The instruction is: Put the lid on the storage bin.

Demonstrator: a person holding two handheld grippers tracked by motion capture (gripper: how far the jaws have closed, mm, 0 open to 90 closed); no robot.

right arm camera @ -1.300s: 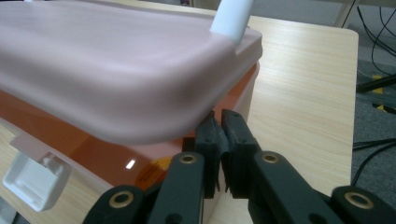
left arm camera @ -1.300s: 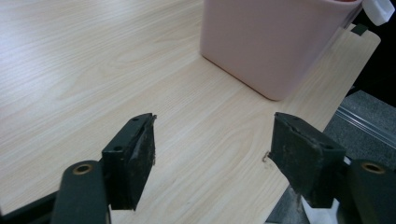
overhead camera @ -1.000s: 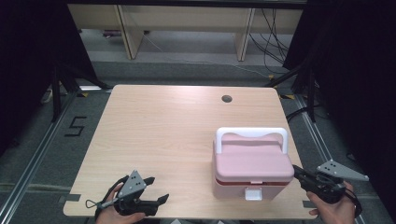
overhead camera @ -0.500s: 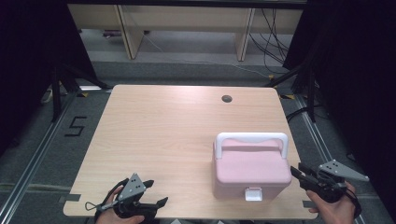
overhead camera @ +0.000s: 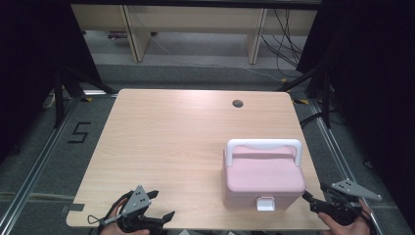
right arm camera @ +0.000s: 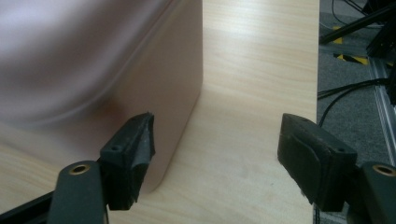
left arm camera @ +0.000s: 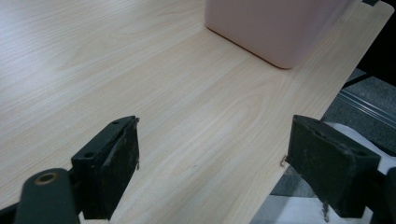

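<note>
A pink box [overhead camera: 264, 178] with a white handle [overhead camera: 263, 144] and a white latch [overhead camera: 265, 203] stands on the wooden table [overhead camera: 171, 142] near its front right. My right gripper [overhead camera: 314, 192] sits just off the box's right front corner. Its jaws have just been opening and grip nothing. In the right gripper view the box [right arm camera: 93, 60] rises close ahead of one pad of the right gripper [right arm camera: 217, 154], and neither pad presses on it. My left gripper [overhead camera: 161, 204] is at the front left edge; its jaws have just opened wider over bare wood. The box [left arm camera: 275, 28] lies far beyond the left gripper [left arm camera: 215, 158].
A round cable hole [overhead camera: 238, 103] is at the table's far side. Bare wood stretches left of the box. Grey floor with rails, cables [overhead camera: 288, 44] and a taped number [overhead camera: 80, 132] surrounds the table. Shelving legs stand behind.
The right gripper's jaws have gone from shut to wide open beside the box and the hand sank a little. The box settled slightly toward the front edge. The left jaws widened a bit.
</note>
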